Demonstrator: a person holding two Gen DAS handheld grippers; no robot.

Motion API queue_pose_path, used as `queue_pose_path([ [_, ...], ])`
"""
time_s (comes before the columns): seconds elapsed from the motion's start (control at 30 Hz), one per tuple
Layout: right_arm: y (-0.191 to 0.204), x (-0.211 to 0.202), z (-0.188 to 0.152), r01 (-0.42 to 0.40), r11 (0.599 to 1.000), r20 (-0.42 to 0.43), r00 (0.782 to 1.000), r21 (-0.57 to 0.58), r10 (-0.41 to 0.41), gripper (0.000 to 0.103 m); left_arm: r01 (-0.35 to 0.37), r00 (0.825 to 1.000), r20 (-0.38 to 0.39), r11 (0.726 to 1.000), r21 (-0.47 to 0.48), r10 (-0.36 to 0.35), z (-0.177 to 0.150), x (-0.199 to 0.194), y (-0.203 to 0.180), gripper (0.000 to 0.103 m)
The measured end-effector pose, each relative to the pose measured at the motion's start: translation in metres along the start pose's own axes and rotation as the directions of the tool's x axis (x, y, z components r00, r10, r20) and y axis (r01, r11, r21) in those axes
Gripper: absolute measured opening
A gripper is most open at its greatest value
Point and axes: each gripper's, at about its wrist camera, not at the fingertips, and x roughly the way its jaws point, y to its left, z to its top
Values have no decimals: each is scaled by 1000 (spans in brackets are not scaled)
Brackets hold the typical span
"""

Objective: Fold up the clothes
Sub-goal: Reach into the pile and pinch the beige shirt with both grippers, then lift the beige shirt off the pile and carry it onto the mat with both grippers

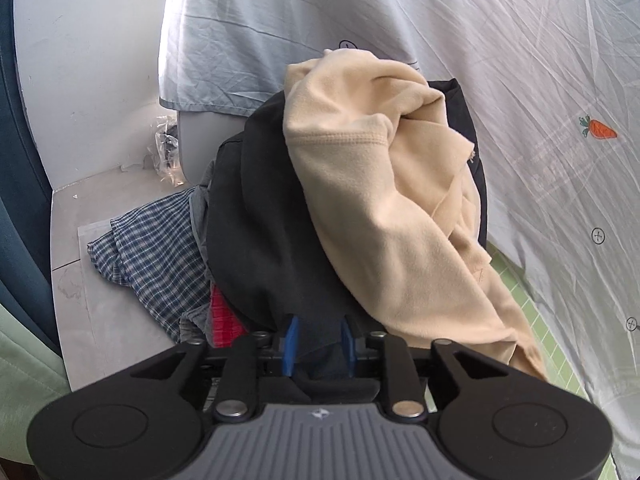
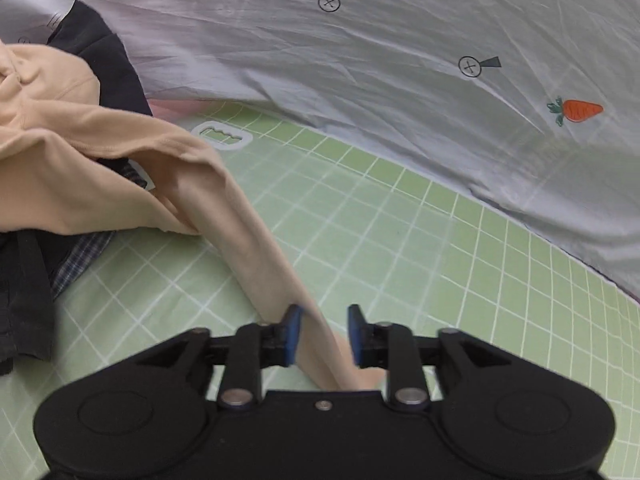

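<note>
A pile of clothes lies ahead of my left gripper: a beige fleece garment on top of a dark grey garment, with a blue checked shirt underneath. The left pads stand a little apart, with dark cloth lying in the gap and no clear pinch on it. In the right wrist view the beige garment sends a long sleeve down across the green grid mat. The sleeve runs between the fingers of my right gripper, which is open, and mat shows beside the right pad.
A crumpled pale sheet with a carrot print covers the far side of the mat. Left of the pile are a white floor, a clear plastic bag, a bit of red checked cloth and blue fabric.
</note>
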Motion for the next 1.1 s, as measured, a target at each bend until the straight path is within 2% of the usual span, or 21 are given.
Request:
queue_pose_path([
  [0.03,2,-5,0,-12,1000,19,1000,15,11,49,9,1000,6,1000,-6,-9,3,-2,0,31],
  [0.17,28,-16,16,-84,996,94,992,-17,85,49,38,999,37,999,-36,-37,17,-7,2,43],
  [0.3,72,-14,46,-155,976,156,972,-152,178,50,101,993,64,991,-84,-96,32,-7,6,53],
  [0.43,107,0,75,-190,928,172,952,-320,254,51,137,987,95,985,-105,-127,43,-4,9,56],
  [0.53,127,16,88,-192,885,153,948,-425,279,56,156,984,107,983,-100,-145,49,1,10,56],
  [0.6,137,29,93,-181,869,125,956,-461,265,55,132,987,103,988,-81,-123,53,9,9,53],
  [0.63,139,36,93,-191,863,106,957,-467,269,47,121,988,101,990,-68,-114,54,13,8,43],
  [0.67,139,40,93,-202,861,89,958,-466,273,39,131,987,97,990,-53,-126,54,16,7,18],
  [0.7,138,45,94,-213,860,73,958,-464,277,19,144,986,95,989,-45,-139,54,19,6,9],
  [0.73,135,43,91,-207,865,84,958,-458,273,5,137,986,101,990,-38,-132,52,19,4,8],
  [0.8,126,40,87,-192,875,109,958,-445,265,5,91,988,123,996,19,-92,47,16,-6,7],
  [0.9,103,26,75,-138,911,172,961,-389,219,2,35,987,151,993,112,-52,36,8,-23,6],
  [1.0,65,17,63,-46,953,203,973,-298,111,0,39,985,163,988,152,-64,24,-4,-34,6],
  [1.1,13,7,52,8,988,192,981,-154,22,0,35,979,191,979,200,-74,9,-20,-46,6],
])
